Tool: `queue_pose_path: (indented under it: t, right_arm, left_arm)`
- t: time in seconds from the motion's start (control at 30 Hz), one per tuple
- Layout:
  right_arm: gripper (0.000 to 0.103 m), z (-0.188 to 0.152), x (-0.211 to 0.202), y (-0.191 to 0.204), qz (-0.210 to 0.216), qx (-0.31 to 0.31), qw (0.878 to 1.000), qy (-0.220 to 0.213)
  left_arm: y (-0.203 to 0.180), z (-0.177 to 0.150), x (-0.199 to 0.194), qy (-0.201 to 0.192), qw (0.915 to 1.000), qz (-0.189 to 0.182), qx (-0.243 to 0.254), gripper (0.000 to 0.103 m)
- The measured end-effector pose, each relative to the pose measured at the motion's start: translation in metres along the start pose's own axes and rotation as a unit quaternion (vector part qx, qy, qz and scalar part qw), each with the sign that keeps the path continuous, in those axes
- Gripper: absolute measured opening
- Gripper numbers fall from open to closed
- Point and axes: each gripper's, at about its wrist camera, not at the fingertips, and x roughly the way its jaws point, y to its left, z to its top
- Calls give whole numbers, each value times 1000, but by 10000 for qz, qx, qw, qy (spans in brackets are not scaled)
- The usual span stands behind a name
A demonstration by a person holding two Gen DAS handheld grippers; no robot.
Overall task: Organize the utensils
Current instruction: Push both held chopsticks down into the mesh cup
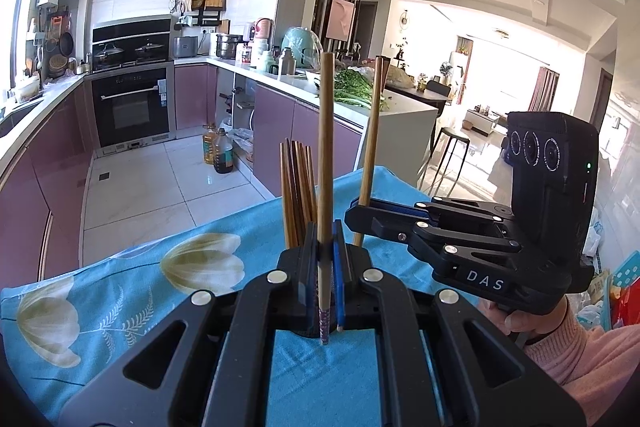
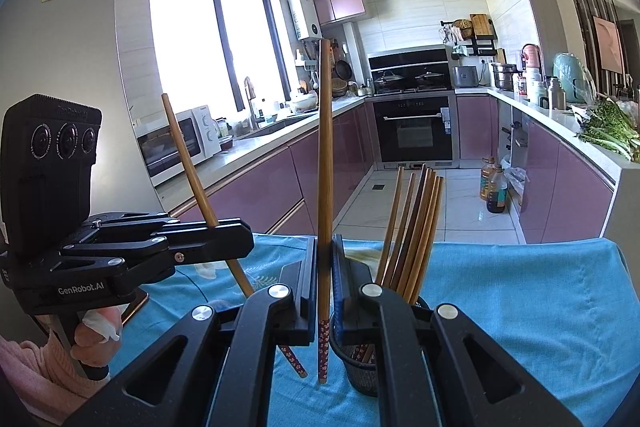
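Each gripper pinches one chopstick upright: the left gripper [image 1: 329, 259] holds its chopstick [image 1: 326, 147] at frame center, and the right gripper [image 2: 324, 279] holds its chopstick [image 2: 325, 167] likewise. The mesh holder [image 2: 360, 367], bottom center, already has several chopsticks [image 2: 416, 227]. Keep yours vertical, lower patterned tips into the holder, then release.
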Motion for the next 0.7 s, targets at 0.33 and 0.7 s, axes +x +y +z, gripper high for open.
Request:
queue_pose_path:
  t: [0.33, 0.7]
  right_arm:
    - [6, 4, 1, 4, -3, -15, 10000, -52]
    - [6, 6, 0, 4, -22, -38, 9999, -96]
  left_arm:
    - [-2, 10, -3, -64, 10000, -15, 44, 7]
    - [-5, 18, -4, -144, 9999, 5, 82, 7]
